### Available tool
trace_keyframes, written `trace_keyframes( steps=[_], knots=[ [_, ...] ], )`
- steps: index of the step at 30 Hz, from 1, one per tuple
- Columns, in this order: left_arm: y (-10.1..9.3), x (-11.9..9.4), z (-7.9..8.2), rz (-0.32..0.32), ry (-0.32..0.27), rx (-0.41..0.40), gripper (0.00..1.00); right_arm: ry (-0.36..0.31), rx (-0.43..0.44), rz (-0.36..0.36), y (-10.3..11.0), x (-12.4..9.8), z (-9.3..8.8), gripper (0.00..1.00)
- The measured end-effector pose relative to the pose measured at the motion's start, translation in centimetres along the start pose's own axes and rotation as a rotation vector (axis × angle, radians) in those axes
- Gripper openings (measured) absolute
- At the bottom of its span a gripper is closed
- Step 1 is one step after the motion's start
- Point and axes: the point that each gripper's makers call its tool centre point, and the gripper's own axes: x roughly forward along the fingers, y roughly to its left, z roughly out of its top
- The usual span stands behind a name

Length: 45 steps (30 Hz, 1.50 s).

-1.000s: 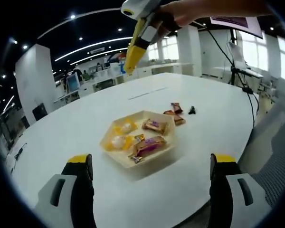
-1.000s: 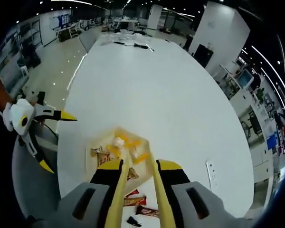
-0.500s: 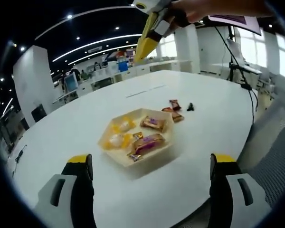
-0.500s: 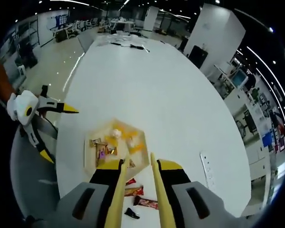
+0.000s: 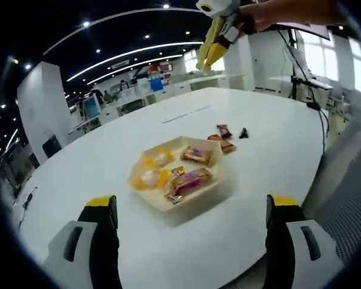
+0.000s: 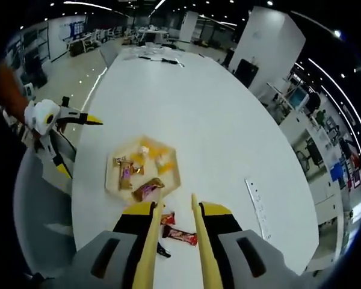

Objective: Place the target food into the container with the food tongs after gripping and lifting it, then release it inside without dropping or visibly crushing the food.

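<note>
A beige hexagonal tray (image 5: 192, 202) on the white table holds yellow-wrapped sweets (image 5: 151, 159) and a purple packet (image 5: 190, 179). Beyond it lie two loose snack packets (image 5: 223, 144) and a small black item (image 5: 243, 132). My left gripper (image 5: 191, 212) hangs wide open short of the tray, with nothing in it. High above the table, my right gripper (image 5: 218, 27) carries yellow food tongs (image 5: 212, 48). In the right gripper view, my right gripper (image 6: 175, 212) is shut on the tongs (image 6: 151, 241), whose arms stand apart and bare above a loose packet (image 6: 182, 236), just short of the tray (image 6: 175, 174).
Grey chairs stand at the table's edge (image 6: 42, 223) (image 5: 349, 180). A white strip (image 6: 256, 205) lies on the table (image 6: 186, 102) right of the tray. My open left gripper (image 6: 77, 146) hovers off the table's left edge. A tripod (image 5: 301, 66) stands behind the table.
My right gripper with the tongs has drawn back from above the tray to above the loose packets, rising in the left gripper view. The left gripper stays open and the food has not moved.
</note>
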Motion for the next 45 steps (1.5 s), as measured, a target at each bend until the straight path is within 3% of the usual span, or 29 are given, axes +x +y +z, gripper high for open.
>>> trace_keyframes(
  steps=[11,23,34,39,45],
  knots=[
    [-0.3,0.0,0.0,-0.004,0.011,0.01,0.99,-0.104,-0.027,0.028,1.0,-2.3,-2.3,0.27],
    [0.1,-0.1,-0.1,0.012,0.006,0.01,0.99,-0.078,-0.037,0.047,0.8,-3.2,-6.0,0.28],
    [-0.1,0.1,-0.5,0.001,0.03,0.021,0.99,-0.09,-0.061,0.064,0.2,-3.0,-7.8,0.28],
    [0.1,0.1,-0.6,0.013,0.035,0.021,0.99,-0.126,-0.038,0.058,-0.4,-2.4,-8.4,0.28],
    [0.3,0.2,-1.1,0.018,0.058,0.032,0.99,-0.12,-0.025,0.064,-0.5,-1.3,-9.8,0.28]
  ],
)
